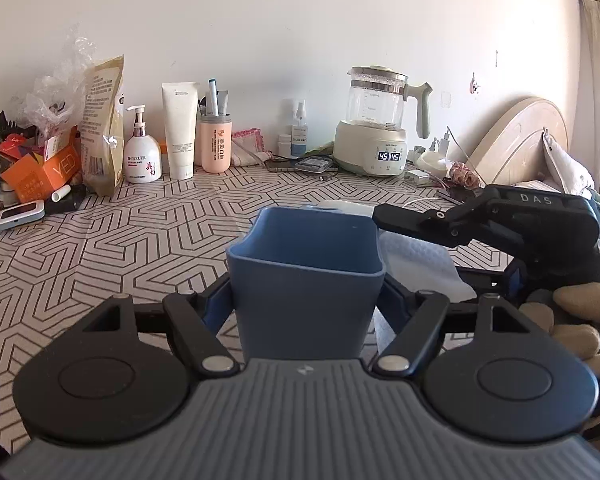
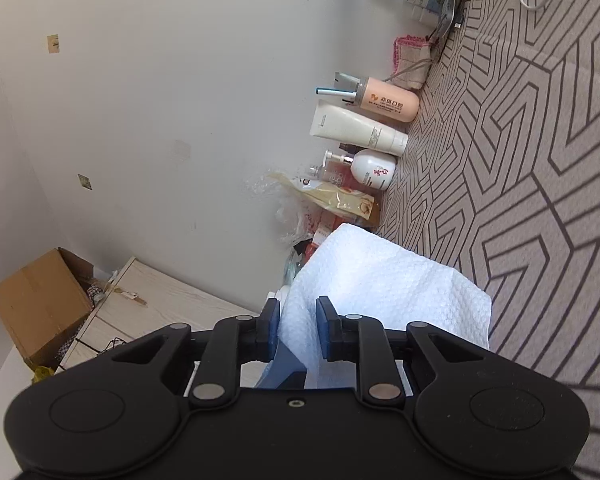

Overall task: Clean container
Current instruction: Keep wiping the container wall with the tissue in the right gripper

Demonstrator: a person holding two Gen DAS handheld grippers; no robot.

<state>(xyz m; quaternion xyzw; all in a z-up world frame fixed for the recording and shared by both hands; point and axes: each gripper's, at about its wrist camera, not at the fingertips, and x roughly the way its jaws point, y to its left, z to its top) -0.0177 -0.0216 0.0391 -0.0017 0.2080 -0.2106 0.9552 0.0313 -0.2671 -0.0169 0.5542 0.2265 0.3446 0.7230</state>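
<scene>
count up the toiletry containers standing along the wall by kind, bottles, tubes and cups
Pump bottles: 1, the white pump bottle
Spray bottles: 1, the clear spray bottle
Tubes: 1, the white tube
Cups: 1, the peach cup
Total: 4

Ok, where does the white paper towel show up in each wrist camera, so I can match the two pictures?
Left wrist view: the white paper towel lies right of centre, behind the blue container, under the right gripper.
Right wrist view: it fills the lower centre, pinched by the right gripper.
Shared landmark: the peach cup against the wall.
</scene>
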